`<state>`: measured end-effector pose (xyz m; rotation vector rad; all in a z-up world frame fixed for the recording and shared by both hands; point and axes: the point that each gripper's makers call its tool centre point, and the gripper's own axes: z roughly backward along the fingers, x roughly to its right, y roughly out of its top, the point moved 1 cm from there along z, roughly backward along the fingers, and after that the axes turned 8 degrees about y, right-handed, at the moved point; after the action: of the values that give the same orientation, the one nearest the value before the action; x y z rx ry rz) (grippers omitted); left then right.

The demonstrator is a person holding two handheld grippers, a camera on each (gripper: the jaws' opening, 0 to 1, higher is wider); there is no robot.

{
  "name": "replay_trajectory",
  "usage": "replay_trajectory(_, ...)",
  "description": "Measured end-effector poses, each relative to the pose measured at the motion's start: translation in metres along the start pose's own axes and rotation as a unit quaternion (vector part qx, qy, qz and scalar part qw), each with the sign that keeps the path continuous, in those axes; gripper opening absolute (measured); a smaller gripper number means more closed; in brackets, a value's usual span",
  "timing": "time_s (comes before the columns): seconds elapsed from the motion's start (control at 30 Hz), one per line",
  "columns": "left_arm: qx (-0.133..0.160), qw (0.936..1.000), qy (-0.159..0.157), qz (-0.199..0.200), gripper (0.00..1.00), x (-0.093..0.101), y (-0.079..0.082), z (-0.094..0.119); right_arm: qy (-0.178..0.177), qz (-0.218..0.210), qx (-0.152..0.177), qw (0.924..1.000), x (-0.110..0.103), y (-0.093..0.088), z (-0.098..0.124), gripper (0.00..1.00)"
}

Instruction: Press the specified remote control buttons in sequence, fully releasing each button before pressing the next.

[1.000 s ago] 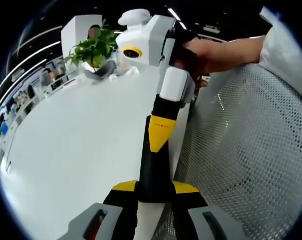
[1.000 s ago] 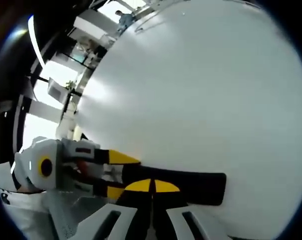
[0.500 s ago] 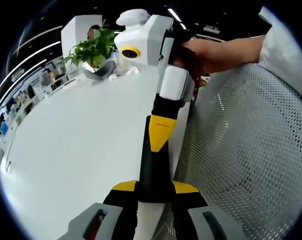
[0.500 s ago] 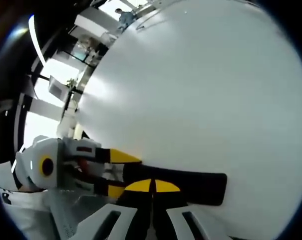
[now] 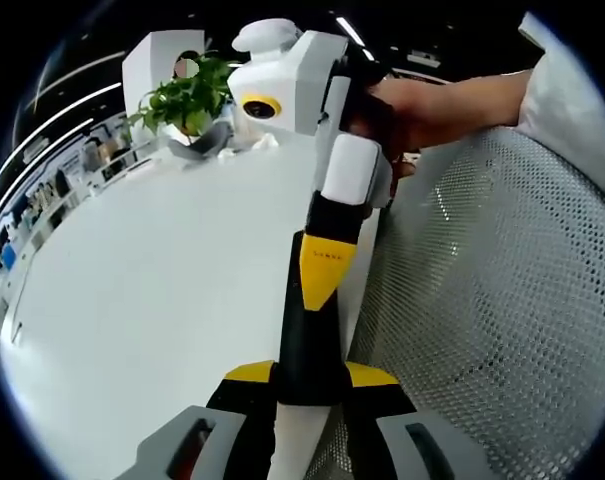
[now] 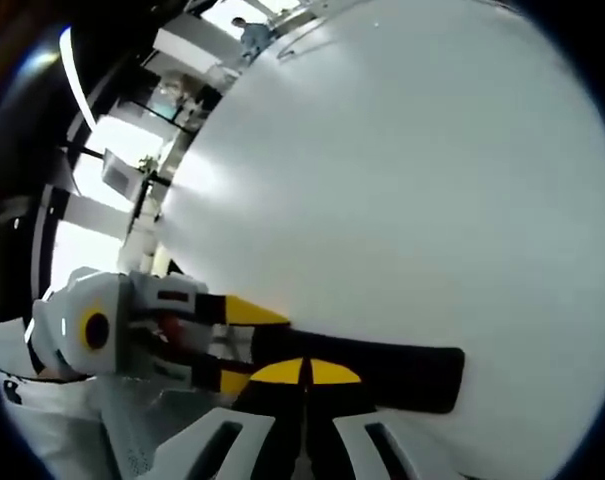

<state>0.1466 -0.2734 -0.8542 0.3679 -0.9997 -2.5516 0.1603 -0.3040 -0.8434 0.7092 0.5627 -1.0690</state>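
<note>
Left gripper (image 5: 310, 395) fingers are clenched on the black remote (image 5: 310, 330); right gripper (image 6: 304, 395) fingers look clenched above it, over the white surface (image 5: 152, 290).

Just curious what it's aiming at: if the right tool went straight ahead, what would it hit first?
The black remote control, lying across the right tool's shut tips and held by the left tool. It may already be touching; depth is unclear.

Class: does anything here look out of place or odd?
Nothing looks spilled or damaged. The only oddity: the remote is clamped in the left gripper right at the edge of the table.
</note>
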Motion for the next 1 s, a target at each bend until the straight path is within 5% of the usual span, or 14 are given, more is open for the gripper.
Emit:
replay_trajectory(0.53, 0.001, 1.0000, 0.000, 0.000, 0.24, 0.0009, -0.0001, -0.0001, 0.002, 0.008, 0.008, 0.9999, 0.0006, -0.0001, -0.0008, 0.00)
replay_trajectory(1.0, 0.000, 1.0000, 0.000, 0.007, 0.24, 0.0002, 0.0003, -0.0003, -0.023, 0.056, 0.008, 0.9981, 0.0006, 0.0014, -0.0021, 0.00)
